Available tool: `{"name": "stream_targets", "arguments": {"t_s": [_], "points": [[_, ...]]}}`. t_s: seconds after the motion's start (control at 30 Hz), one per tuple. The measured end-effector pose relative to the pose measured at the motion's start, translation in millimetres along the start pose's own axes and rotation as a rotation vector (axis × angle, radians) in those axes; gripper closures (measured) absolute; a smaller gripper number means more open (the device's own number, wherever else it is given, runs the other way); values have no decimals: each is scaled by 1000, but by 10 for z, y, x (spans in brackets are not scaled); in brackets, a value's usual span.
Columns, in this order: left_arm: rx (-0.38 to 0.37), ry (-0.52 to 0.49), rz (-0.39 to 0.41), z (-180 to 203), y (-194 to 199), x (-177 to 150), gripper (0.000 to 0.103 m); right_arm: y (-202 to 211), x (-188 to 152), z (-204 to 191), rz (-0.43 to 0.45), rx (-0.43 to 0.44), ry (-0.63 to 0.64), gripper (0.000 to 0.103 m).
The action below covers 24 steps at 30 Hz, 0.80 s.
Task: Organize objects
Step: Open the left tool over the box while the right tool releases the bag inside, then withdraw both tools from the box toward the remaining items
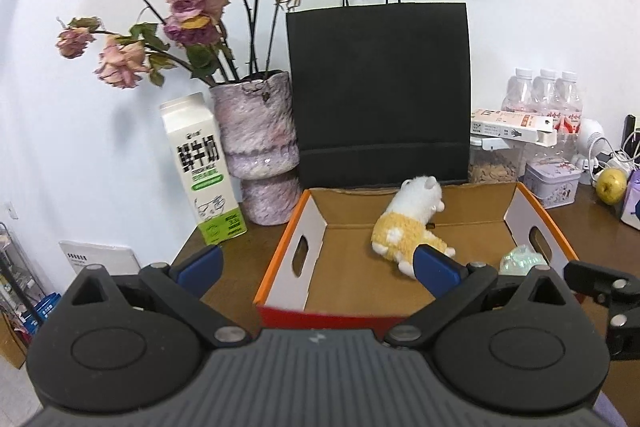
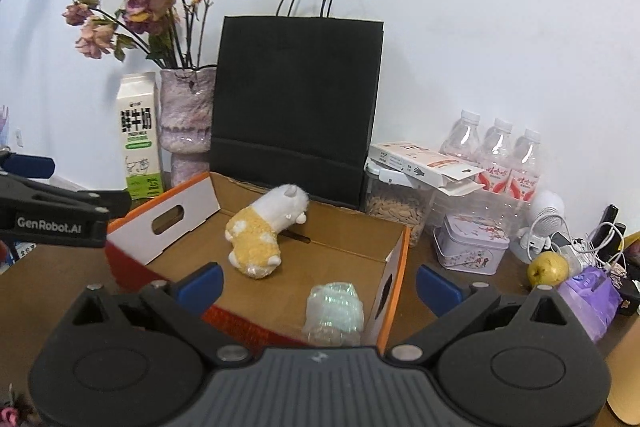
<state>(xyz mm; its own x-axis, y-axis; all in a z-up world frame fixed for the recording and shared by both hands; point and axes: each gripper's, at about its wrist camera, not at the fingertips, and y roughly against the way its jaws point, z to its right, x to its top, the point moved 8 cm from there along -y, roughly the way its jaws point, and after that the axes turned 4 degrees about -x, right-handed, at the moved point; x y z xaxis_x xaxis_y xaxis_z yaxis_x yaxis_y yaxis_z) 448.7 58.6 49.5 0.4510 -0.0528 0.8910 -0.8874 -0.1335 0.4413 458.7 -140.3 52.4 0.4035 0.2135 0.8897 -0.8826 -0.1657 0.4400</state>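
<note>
An open cardboard box point(image 1: 276, 255) point(image 2: 192, 205) with orange rims sits on the brown table. A white and yellow plush toy point(image 1: 408, 223) point(image 2: 262, 231) lies inside it on its side. A clear crumpled wrapped item point(image 1: 520, 259) point(image 2: 334, 311) lies in the box's near right corner. My left gripper point(image 1: 318, 269) is open and empty above the box's near edge; its right finger is just in front of the plush. My right gripper point(image 2: 318, 287) is open and empty above the wrapped item. The left gripper's finger point(image 2: 28, 165) shows at the right wrist view's left edge.
Behind the box stand a black paper bag point(image 1: 378, 87) point(image 2: 296, 99), a purple vase of dried roses point(image 1: 260, 147) point(image 2: 186, 119) and a milk carton point(image 1: 202, 167) point(image 2: 138, 135). At the right are water bottles point(image 2: 496, 155), a seed jar point(image 2: 396, 207), a tin point(image 2: 472, 243), a pear point(image 2: 548, 267) and cables.
</note>
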Motion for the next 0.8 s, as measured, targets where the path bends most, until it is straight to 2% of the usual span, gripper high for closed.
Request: {"name": "stream_targets", "arguments": {"t_s": [0.3,0.53,0.8], "points": [[-31,28,5,-107,481,-324,0,507,-269,-1,41,14,-10,0],[-61,62,2,-162,801,-682,0,819,-619,-10,51,30,-16,0],[-45,81,3,-275,1003,-1070,0,1101,-1028,-4,35,39,-35,0]]}}
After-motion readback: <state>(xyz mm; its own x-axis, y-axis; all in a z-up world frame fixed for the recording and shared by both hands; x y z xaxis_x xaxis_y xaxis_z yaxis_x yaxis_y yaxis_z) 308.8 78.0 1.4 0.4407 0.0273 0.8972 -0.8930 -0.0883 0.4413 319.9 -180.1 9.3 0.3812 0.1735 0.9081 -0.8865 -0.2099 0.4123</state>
